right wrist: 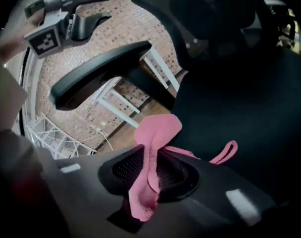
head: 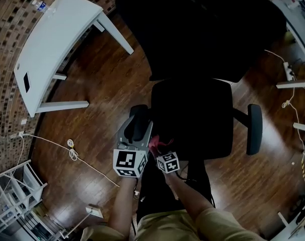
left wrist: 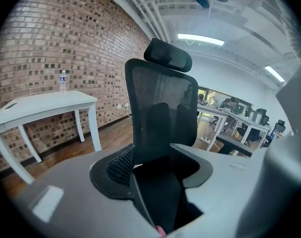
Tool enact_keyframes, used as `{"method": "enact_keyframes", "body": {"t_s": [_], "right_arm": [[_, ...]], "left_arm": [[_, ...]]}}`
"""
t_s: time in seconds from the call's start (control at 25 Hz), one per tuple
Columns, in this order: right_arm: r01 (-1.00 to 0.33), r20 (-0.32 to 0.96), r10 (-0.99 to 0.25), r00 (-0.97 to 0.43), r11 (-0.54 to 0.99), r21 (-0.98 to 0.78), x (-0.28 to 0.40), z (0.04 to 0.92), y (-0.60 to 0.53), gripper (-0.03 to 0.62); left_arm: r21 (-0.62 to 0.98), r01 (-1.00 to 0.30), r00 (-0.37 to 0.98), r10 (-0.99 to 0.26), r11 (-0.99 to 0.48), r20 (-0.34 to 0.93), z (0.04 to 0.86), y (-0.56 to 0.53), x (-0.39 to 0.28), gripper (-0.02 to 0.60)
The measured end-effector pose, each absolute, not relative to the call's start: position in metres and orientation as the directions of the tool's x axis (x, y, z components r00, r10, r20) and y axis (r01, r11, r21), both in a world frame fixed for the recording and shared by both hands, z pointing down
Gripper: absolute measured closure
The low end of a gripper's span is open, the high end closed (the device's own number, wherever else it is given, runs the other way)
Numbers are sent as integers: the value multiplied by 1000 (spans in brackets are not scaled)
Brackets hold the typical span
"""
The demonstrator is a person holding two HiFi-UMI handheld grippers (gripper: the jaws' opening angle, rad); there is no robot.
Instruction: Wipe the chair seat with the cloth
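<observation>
At the far left a long white tabletop [head: 52,49] stands along the red-brown brick wall [left wrist: 46,38], and a small clear plastic bottle with a blue label [left wrist: 63,80] stands upright on its far end; what is inside the bottle I cannot tell. The dark brown wooden floor [head: 102,99] carries a thin white cable [head: 72,152] with a knot in it. The left hand-held gripper [left wrist: 155,170] hangs beside the front left corner of the chair, its jaws apart with nothing between them. Just to the right of it, the right hand-held gripper [right wrist: 150,172] has its jaws closed on the pink knitted cloth [right wrist: 158,130]. The cloth is crumpled and folded, one flap stands up above the jaws and a thin pink loop [right wrist: 225,152] hangs to the side. It is over the front left edge of the black padded chair seat [head: 192,117]; whether it touches the seat I cannot tell. The seat belongs to a black office chair with a mesh back [left wrist: 160,103], and its black right armrest [head: 254,128] sticks out further right.
</observation>
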State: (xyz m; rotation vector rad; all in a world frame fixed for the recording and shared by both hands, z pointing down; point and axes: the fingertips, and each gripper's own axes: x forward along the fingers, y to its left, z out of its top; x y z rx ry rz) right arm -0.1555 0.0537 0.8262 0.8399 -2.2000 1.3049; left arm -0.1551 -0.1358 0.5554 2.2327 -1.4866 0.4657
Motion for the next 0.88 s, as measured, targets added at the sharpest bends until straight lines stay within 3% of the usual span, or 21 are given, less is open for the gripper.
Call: {"method": "enact_keyframes", "body": {"t_s": [0.12,0.24,0.4,0.56,0.76,0.88], "right_arm": [[-673,639,-246,-729,428,-603,-159,833,60,514],[-685,689,-231,-687,521,-509,-106,844,61,514],[-873,823,-337,-457,348,-342,65,865,55,514],[-947,876,-410,-253,290,-137,208,850,53,514],[-976,895,-425,-131,215,-41,273,835,48,514],[-999,895,-445,-33,49,-12,282,833,45,514]], "left_arm": [[149,-934,355,-796,-325,489,545,-130,-165,379],[145,-934,355,-800,-327,484,538,-125,-165,380],[159,-919,391,-794,-360,466,534,-125,-139,387],[195,-900,435,-783,-390,445,531,-126,-116,387],[224,-884,468,-783,-411,410,521,-128,-102,387],[209,-880,475,-779,-427,409,518,-127,-101,387]]}}
